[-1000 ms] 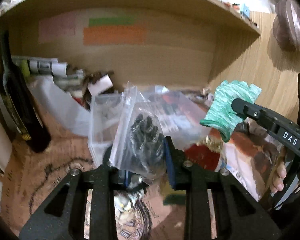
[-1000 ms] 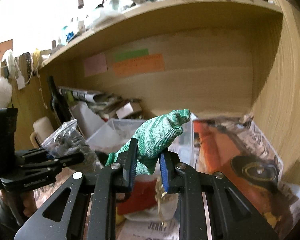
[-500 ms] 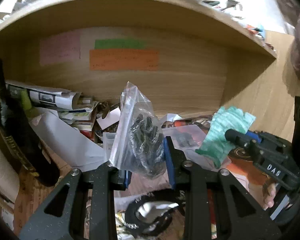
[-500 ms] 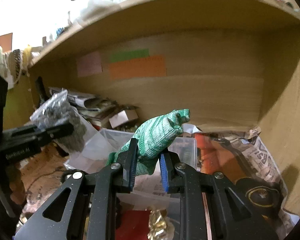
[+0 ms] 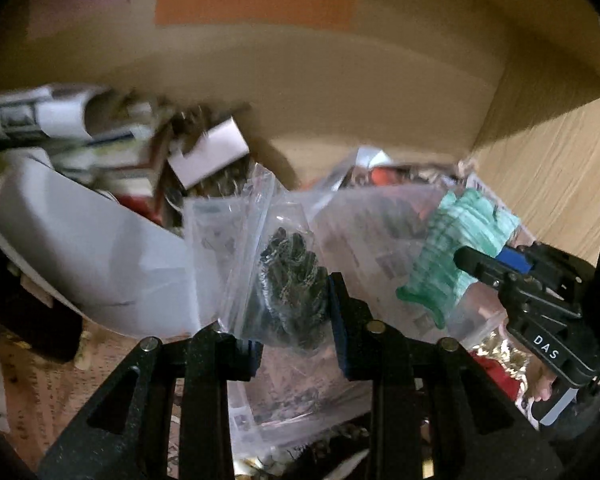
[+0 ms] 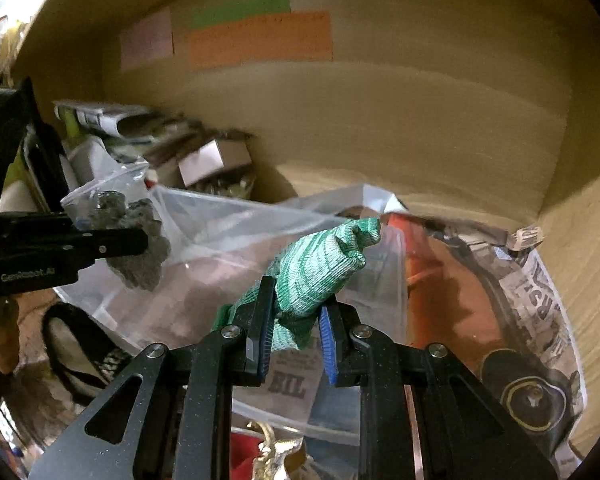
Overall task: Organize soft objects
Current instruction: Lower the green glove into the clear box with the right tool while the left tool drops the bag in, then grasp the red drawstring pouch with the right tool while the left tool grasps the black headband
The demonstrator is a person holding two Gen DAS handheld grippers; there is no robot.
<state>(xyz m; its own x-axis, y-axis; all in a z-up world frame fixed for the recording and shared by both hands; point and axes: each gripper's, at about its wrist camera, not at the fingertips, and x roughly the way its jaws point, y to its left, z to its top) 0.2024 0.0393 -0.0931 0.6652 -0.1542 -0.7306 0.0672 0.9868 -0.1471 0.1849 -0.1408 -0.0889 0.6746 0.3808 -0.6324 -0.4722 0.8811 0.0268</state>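
The left tool (image 5: 294, 320) is clamped on a clear bag (image 5: 260, 248) holding a dark glove (image 5: 292, 280), while the right tool (image 6: 294, 336) pinches a green glove (image 6: 320, 268) above a clear bin (image 6: 228, 232).

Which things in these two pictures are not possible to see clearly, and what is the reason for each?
- Dark glove, left wrist view: wrinkled clear bag veils it.
- Papers and boxes at the shelf's back left, both views: motion blur, print unreadable.
- Green glove cuff, right wrist view: hidden behind the right gripper fingers.
- Writing on the orange note: too small.
- Left gripper pads: the bag covers them.
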